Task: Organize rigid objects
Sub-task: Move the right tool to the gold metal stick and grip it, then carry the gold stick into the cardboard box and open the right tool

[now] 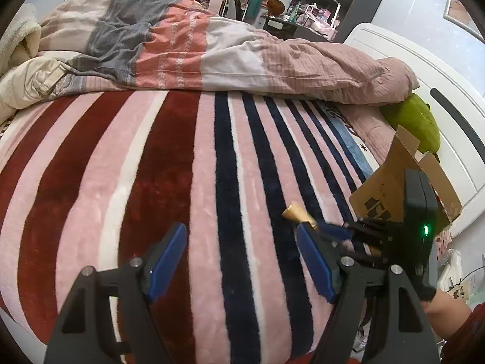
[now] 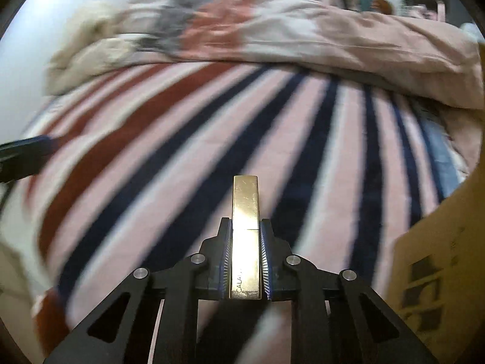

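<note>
My right gripper (image 2: 245, 222) is shut on a slim gold rectangular case (image 2: 245, 200) with small lettering. The case is pinched lengthwise between both blue pads and sticks out past the fingertips, above the striped blanket (image 2: 169, 163). In the left wrist view the same gold case (image 1: 295, 210) pokes out of the right gripper (image 1: 330, 231), just right of my left gripper's right finger. My left gripper (image 1: 239, 230) hangs open over the striped blanket (image 1: 182, 166) with nothing between its blue pads.
An open cardboard box (image 1: 385, 188) stands at the bed's right edge, close behind the right gripper, and shows again as the cardboard box (image 2: 439, 257). A green plush (image 1: 418, 121) lies behind it. A bunched duvet (image 1: 212, 45) covers the far half of the bed, by a white bed frame (image 1: 424, 69).
</note>
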A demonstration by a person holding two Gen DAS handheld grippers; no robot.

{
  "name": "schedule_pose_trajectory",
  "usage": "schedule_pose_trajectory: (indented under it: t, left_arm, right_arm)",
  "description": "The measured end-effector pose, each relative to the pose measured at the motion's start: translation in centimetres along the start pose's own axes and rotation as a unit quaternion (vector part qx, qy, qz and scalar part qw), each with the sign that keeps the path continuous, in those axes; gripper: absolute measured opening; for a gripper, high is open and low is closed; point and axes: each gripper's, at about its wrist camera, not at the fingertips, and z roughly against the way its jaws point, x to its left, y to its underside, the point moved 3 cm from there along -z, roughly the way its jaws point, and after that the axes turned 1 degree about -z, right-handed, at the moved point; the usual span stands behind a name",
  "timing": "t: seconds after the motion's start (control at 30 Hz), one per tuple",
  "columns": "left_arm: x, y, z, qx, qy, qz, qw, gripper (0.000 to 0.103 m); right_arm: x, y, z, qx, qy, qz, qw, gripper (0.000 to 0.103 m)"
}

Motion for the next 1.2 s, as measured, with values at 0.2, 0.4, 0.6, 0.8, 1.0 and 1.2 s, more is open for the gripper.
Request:
schedule_pose_trajectory:
  t: [0.2, 0.4, 0.6, 0.8, 1.0, 1.2]
  left_arm:
    - [-0.1, 0.6, 0.3, 0.009, -0.008, 0.001, 0.9999, 0.072]
    - [-1.2, 0.0, 1.1, 0.007, 0.026, -0.002, 0.9996, 0.072]
    - [-5.3, -2.8, 2.9, -0.02, 0.093, -0.025, 0.9952, 0.07]
    - [-12.0, -6.4, 3.8, -0.034, 0.158, -0.068, 0.9844, 0.042]
    - [-19.4, -8.5, 1.7, -0.014, 0.18, -0.13, 0.975, 0.032]
    - [-26.2, -9.5, -2.6, 0.046, 0.185, -0.173, 0.9662, 0.032]
  right_arm:
    - [2.0, 1.4, -1.0, 0.044, -0.016, 0.018, 0.999, 0.014]
    - [3.1, 0.8, 0.2, 0.024, -0.001, 0.048, 0.999, 0.013]
    - [4.2, -2.3, 7.9, -0.074, -0.053, 0.053, 0.994, 0.013]
    - [2.5, -3.2, 14.2, -0.141, -0.075, 0.049, 0.986, 0.013]
    - [-3.2, -2.7, 17.5, -0.166, -0.057, 0.008, 0.985, 0.013]
    - [-9.5, -1.5, 18.7, -0.14, -0.031, -0.049, 0.988, 0.013]
